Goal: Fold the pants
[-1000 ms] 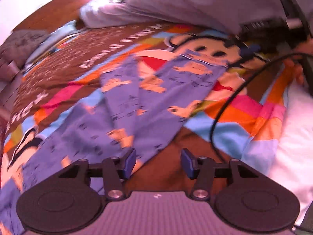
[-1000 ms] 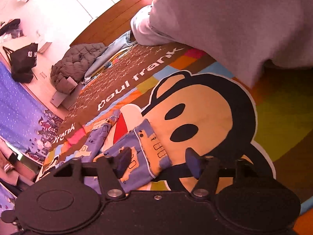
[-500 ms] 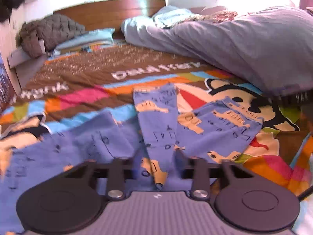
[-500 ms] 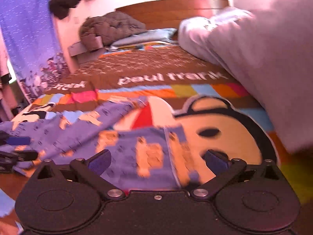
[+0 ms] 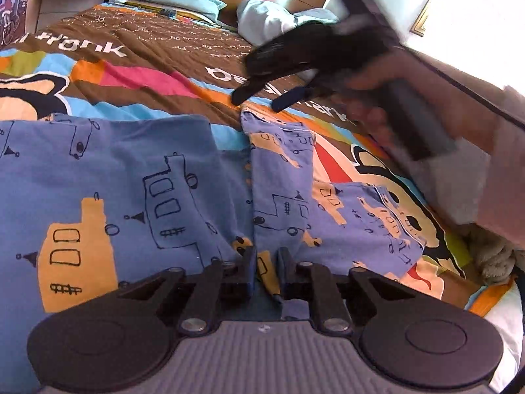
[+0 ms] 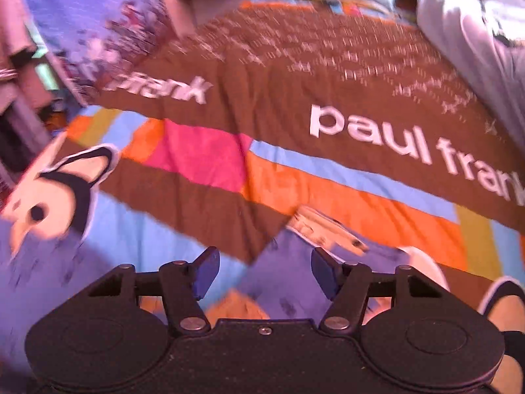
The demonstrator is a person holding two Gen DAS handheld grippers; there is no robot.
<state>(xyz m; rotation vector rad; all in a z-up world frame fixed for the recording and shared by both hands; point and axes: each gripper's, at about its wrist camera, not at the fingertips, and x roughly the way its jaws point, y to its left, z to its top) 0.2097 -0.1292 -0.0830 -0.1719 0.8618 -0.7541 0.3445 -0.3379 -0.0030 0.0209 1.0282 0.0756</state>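
The bed is big and has a bright cover with cartoon faces and white words on it. A grey quilt is bunched up at one side, and pillows lie by the wooden headboard.

The pants lie on the bed cover. They are blue with orange houses and little drawn trains. They are mostly spread flat. One leg points away toward the headboard, and the other leg bends off to the side. The wide part of the pants lies flat on the near side. No neat fold shows yet, so I think the job is only at its start. Most of the folding is still left.

The left gripper is down low at the spot where the legs meet. Its fingers are narrow and closing, with a fold of the blue cloth between them. They look like they pinch it.

The right gripper hangs over the far end of the leg. That view is blurry. Its fingers are closing but still apart, and nothing is between them. The leg end lies on the cover below them. I think it needs to grab that end next.
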